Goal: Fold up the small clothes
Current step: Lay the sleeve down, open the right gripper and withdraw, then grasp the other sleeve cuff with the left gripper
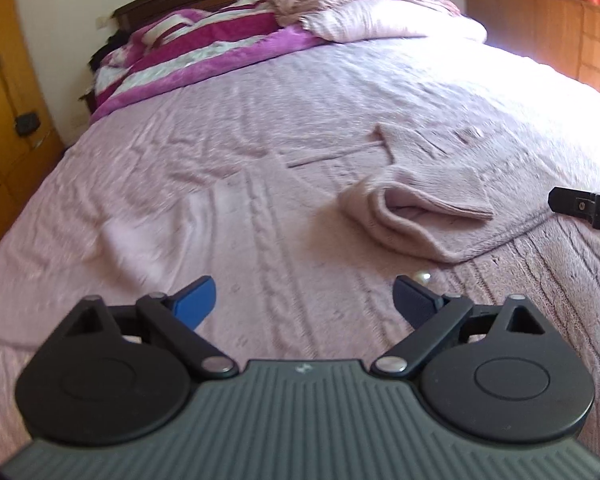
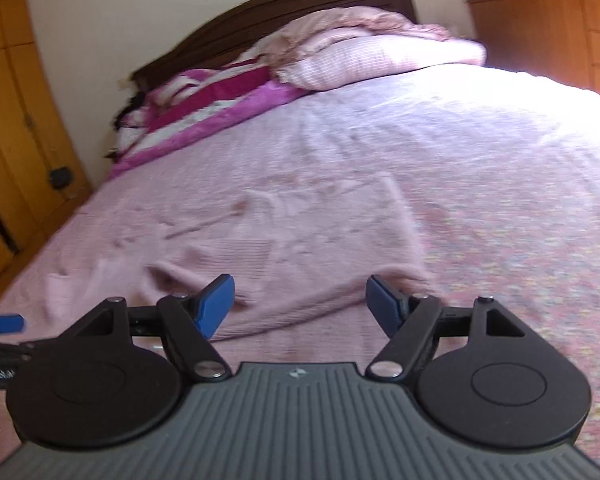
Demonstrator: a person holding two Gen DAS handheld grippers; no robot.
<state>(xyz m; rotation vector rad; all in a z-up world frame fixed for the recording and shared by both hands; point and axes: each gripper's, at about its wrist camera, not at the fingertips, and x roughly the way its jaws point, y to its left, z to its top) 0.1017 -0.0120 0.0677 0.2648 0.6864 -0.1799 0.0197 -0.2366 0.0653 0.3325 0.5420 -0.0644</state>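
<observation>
A small pale pink knitted garment (image 1: 416, 208) lies on the pink bedspread (image 1: 220, 184), its near part folded over into a soft roll. My left gripper (image 1: 304, 304) stands open in front of it and a little to its left, with only bedspread between the blue pads. In the right wrist view the garment (image 2: 284, 240) spreads flat just beyond my right gripper (image 2: 300, 304), which is open, its pads at the near hem and nothing pinched. A blue fingertip (image 2: 2, 324) of the left gripper shows at the left edge.
A magenta and white striped blanket (image 1: 188, 56) and pink pillows (image 1: 364, 12) are piled at the dark headboard (image 2: 268, 12). A wooden wardrobe (image 2: 12, 120) stands left of the bed and a wooden dresser (image 2: 548, 36) right. A small pearly bead (image 1: 422, 277) lies near the garment.
</observation>
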